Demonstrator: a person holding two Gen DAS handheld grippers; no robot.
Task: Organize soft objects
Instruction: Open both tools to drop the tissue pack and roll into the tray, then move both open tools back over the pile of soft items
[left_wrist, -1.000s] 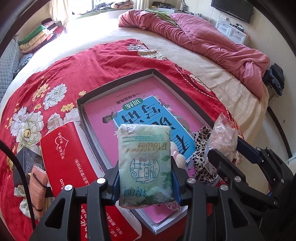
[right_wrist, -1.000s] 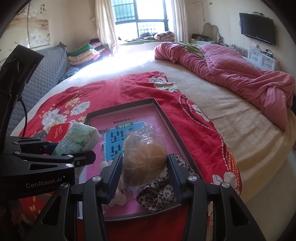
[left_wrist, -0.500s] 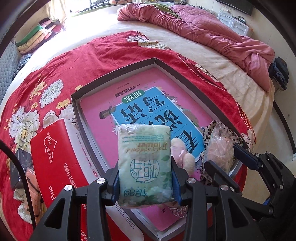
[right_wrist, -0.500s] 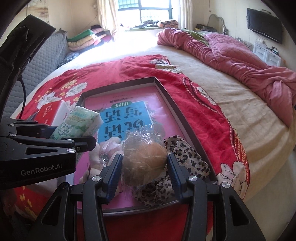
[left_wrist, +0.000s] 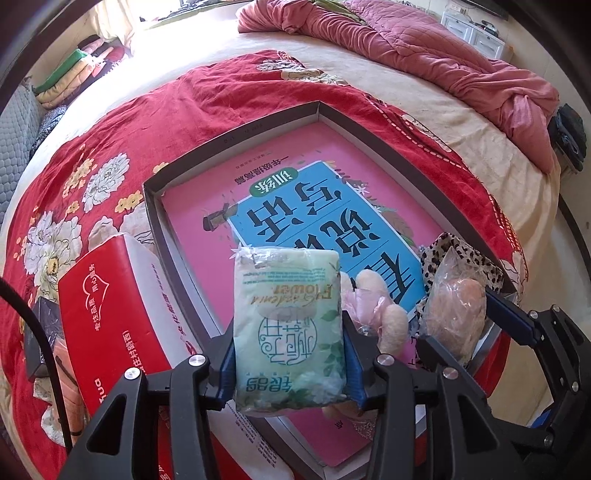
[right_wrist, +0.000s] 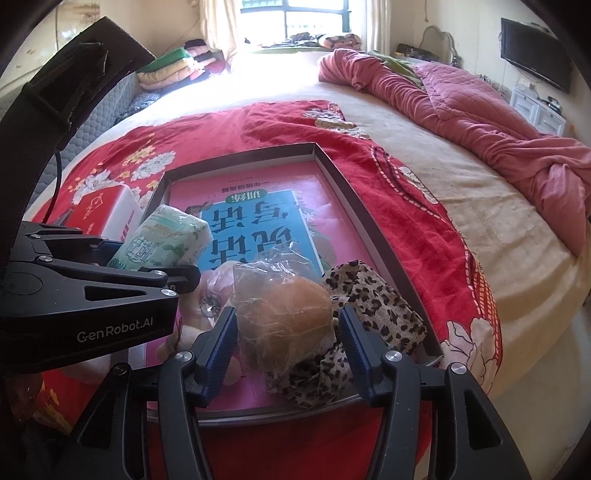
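Observation:
My left gripper (left_wrist: 290, 354) is shut on a pale green tissue pack (left_wrist: 288, 325) and holds it over the near left part of a shallow grey-rimmed box (left_wrist: 236, 133) with a pink and blue book in its bottom. My right gripper (right_wrist: 288, 347) has its jaws apart around a bagged tan bun (right_wrist: 284, 314), which rests on a leopard-print cloth (right_wrist: 373, 299) in the box's near right corner; the bag's left side still meets the left pad. A pink plush toy (left_wrist: 373, 299) lies between the two. The tissue pack also shows in the right wrist view (right_wrist: 162, 240).
A red and white tissue box (left_wrist: 110, 310) lies left of the grey-rimmed box on the red floral blanket (left_wrist: 110, 140). A crumpled pink quilt (right_wrist: 480, 110) lies at the far right of the bed. Folded blankets (right_wrist: 170, 70) are stacked by the window.
Both grippers have moved down and forward over the box. The right jaws have widened and the bagged bun now rests on the leopard cloth.

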